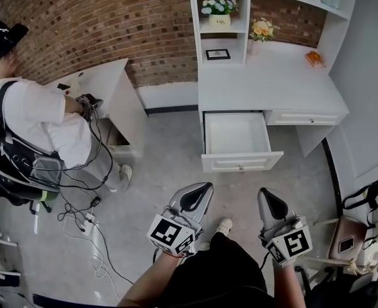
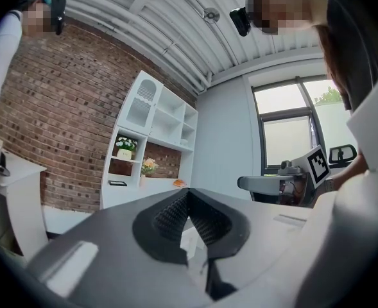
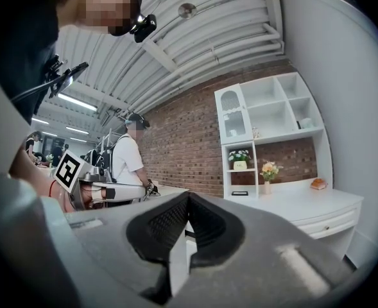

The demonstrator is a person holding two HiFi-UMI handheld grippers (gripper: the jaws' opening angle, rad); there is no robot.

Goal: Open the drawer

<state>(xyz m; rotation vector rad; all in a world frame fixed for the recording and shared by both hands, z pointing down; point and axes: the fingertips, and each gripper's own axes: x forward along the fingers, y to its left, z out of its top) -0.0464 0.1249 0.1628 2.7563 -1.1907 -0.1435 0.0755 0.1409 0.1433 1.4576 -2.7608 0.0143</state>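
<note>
The white desk (image 1: 266,82) has its left drawer (image 1: 240,163) pulled far out, and the inside looks empty. A second drawer (image 1: 304,118) to its right is pushed in. Both grippers hover near my body, well short of the drawer and apart from it. My left gripper (image 1: 198,194) is shut with nothing between its jaws; its tips (image 2: 189,192) meet in the left gripper view. My right gripper (image 1: 270,201) is likewise shut and empty, its tips (image 3: 189,196) meeting. Both point level toward the desk (image 3: 304,204).
A person (image 1: 41,127) stands at a small white table (image 1: 105,82) on the left, with cables (image 1: 86,217) on the floor. The shelf unit holds white flowers (image 1: 219,6); a vase (image 1: 260,31) and an orange object (image 1: 314,59) stand on the desk. A stool (image 1: 349,236) stands at the right.
</note>
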